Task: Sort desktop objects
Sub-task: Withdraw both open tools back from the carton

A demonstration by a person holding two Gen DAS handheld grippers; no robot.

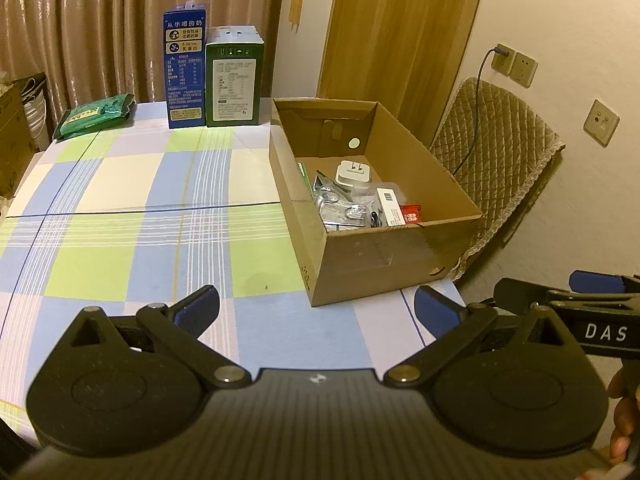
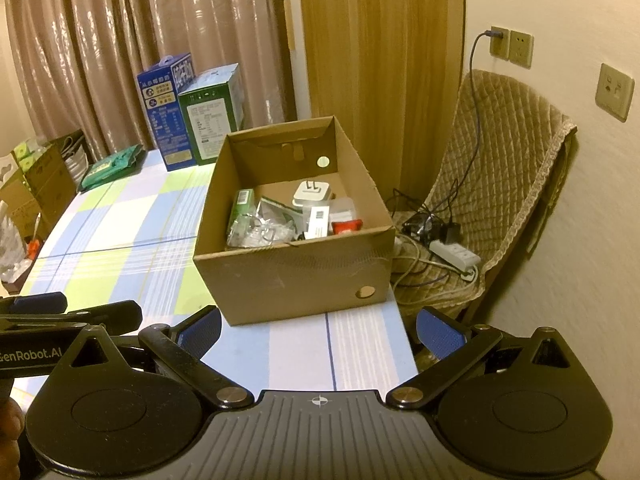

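Observation:
An open cardboard box (image 1: pixel 384 256) (image 2: pixel 296 272) stands on the checked tablecloth at the table's right edge. Inside lie a white plug adapter (image 1: pixel 353 174) (image 2: pixel 311 194), silvery foil packets (image 1: pixel 340 206) (image 2: pixel 264 224), a white barcode box (image 1: pixel 390 202) (image 2: pixel 318 222), a red item (image 1: pixel 411 213) (image 2: pixel 347 227) and a green packet (image 2: pixel 243 202). My left gripper (image 1: pixel 318 310) hovers open and empty over the near table, short of the box. My right gripper (image 2: pixel 318 330) is open and empty too, just before the box's front wall. Each gripper shows at the edge of the other's view.
A blue carton (image 1: pixel 185 68) (image 2: pixel 166 108) and a green carton (image 1: pixel 235 76) (image 2: pixel 211 116) stand at the table's far edge, with a green wipes pack (image 1: pixel 96 114) (image 2: pixel 114 166) to their left. A cushioned chair (image 1: pixel 500 148) (image 2: pixel 500 184) with cables and a power strip (image 2: pixel 454 254) sits right of the table.

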